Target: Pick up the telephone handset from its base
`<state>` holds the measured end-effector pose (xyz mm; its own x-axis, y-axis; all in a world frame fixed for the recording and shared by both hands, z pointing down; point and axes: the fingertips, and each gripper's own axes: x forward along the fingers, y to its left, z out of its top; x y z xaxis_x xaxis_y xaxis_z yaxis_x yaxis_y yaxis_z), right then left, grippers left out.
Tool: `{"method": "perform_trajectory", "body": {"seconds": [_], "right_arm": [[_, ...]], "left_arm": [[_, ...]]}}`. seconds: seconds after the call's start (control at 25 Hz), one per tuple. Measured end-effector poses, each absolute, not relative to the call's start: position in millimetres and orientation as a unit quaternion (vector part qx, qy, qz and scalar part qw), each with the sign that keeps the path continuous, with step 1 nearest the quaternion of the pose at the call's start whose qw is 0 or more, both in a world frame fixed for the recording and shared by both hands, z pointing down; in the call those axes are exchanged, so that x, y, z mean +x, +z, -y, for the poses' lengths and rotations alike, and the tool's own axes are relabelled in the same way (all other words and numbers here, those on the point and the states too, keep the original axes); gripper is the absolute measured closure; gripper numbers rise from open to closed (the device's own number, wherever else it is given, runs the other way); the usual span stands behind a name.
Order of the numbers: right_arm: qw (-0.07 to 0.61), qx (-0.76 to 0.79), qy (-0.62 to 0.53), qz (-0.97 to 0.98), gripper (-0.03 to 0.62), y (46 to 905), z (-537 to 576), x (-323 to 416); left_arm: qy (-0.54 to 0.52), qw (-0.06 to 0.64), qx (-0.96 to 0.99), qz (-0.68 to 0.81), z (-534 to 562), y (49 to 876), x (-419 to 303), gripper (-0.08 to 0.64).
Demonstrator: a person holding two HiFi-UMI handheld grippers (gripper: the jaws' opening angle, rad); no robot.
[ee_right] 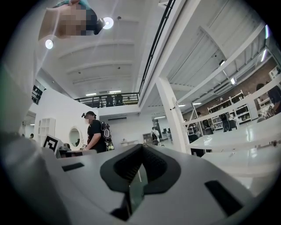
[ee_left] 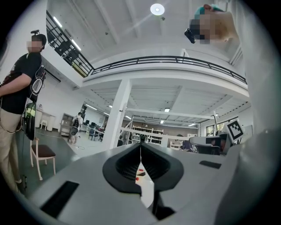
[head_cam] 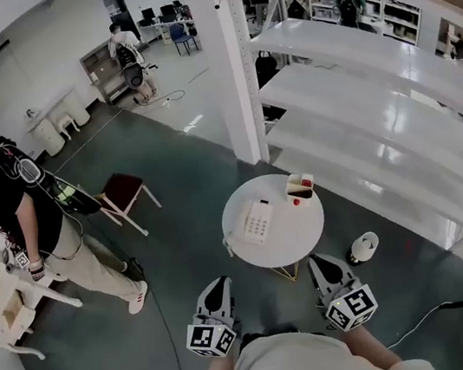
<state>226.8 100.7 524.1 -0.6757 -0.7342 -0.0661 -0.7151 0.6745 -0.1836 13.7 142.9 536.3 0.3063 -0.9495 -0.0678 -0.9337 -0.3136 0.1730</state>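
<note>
A white telephone (head_cam: 256, 221) sits on a round table (head_cam: 303, 231) — the left gripper (head_cam: 220, 282) and the right gripper (head_cam: 316, 260) are near it, not touching.

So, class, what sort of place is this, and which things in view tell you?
Probably a large indoor lab or workshop hall: long white tiered shelves, desks with computer monitors at the far end, and a railed upper gallery.

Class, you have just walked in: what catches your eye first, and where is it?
A round white table stands on the dark floor, with a white telephone on its left half and a red-and-white box at its far edge. Nearest the camera, the left hand-held gripper and right hand-held gripper point towards it, both shut. White shelves fill the right side.
</note>
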Motion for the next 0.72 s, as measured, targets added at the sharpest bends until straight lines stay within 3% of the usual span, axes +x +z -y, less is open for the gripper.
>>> {"method": "perform_trajectory", "body": {"seconds": [0.72], "right_arm": [[0.06, -0.408, -0.06, -0.909, 0.584, 524, -45, 197]], "left_arm": [[-0.092, 0.061, 0.808, 0.579, -86, 544, -19, 0.54]]}}
